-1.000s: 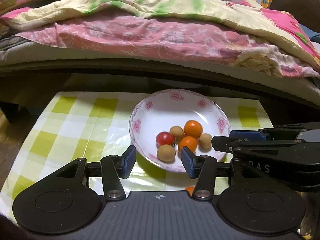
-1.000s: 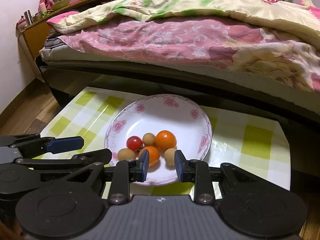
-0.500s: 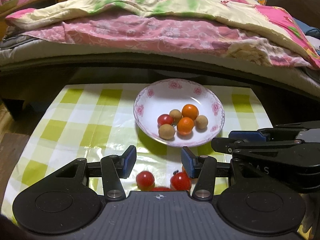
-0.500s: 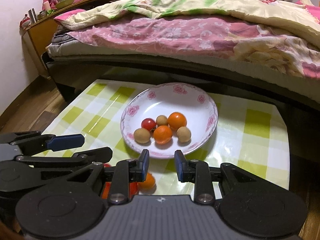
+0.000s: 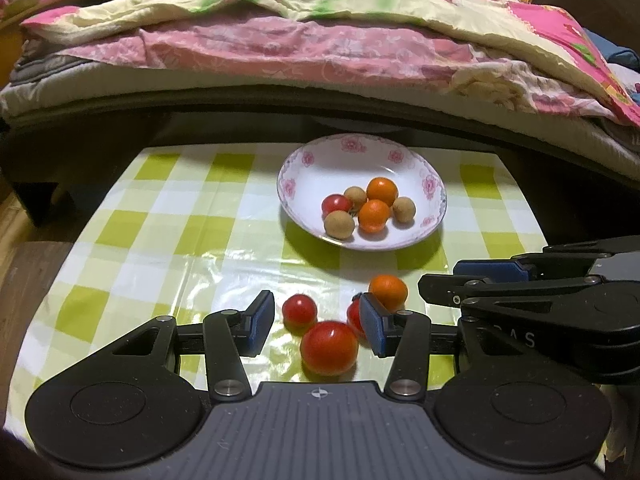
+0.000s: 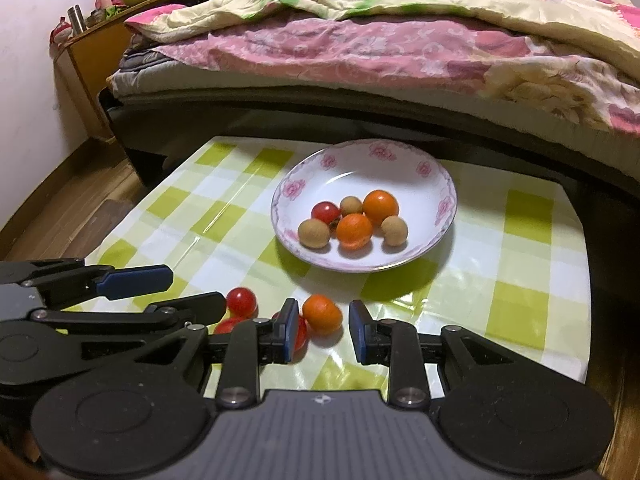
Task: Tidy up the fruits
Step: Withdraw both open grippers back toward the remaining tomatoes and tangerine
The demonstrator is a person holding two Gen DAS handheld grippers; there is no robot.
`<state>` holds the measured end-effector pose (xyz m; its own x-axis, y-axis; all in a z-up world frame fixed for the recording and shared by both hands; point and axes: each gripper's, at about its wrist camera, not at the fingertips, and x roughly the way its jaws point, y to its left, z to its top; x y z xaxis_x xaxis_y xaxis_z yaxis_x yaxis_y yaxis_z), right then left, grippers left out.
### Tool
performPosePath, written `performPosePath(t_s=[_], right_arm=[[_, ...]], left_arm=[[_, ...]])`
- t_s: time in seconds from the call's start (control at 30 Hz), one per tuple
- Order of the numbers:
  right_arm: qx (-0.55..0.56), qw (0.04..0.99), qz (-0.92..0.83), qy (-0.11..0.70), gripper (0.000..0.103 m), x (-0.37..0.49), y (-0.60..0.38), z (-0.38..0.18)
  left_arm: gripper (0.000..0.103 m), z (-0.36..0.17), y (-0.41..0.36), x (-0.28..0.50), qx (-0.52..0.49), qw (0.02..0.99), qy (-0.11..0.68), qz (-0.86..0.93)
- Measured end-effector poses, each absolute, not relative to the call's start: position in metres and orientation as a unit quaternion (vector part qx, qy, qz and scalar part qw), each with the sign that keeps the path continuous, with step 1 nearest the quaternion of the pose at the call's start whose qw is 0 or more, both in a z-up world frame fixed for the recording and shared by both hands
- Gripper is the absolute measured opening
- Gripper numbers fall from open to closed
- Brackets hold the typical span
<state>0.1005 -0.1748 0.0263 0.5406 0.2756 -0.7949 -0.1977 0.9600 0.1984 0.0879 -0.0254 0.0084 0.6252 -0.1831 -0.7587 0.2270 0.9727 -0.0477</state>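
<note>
bed (image 5: 320,40) behind checked table (image 5: 160,220) (plate (image 6: 400,160) beyond loose tomatoes (image 5: 329,347)).

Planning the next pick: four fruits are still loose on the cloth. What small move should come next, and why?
Probably ease the right gripper forward and shut it on the loose orange: its jaws stand open, empty, and the orange lies just ahead between them, off the plate.

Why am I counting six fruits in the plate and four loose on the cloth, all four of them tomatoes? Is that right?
Nearly. The plate does hold six fruits and four lie loose on the tablecloth, but only three are tomatoes. The fourth is a small orange, lying just ahead of the open right gripper. The right wrist view shows it plainly.
</note>
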Motion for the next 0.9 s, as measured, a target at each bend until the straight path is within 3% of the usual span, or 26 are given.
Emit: performPosePath(t_s=[0.9], right_arm=[[0.023,0.862,0.150,0.484,0.031,0.083,-0.164,0.012]], left_arm=[[0.055,-0.006,-0.023,0.069,0.051,0.890,0.437,-0.117]])
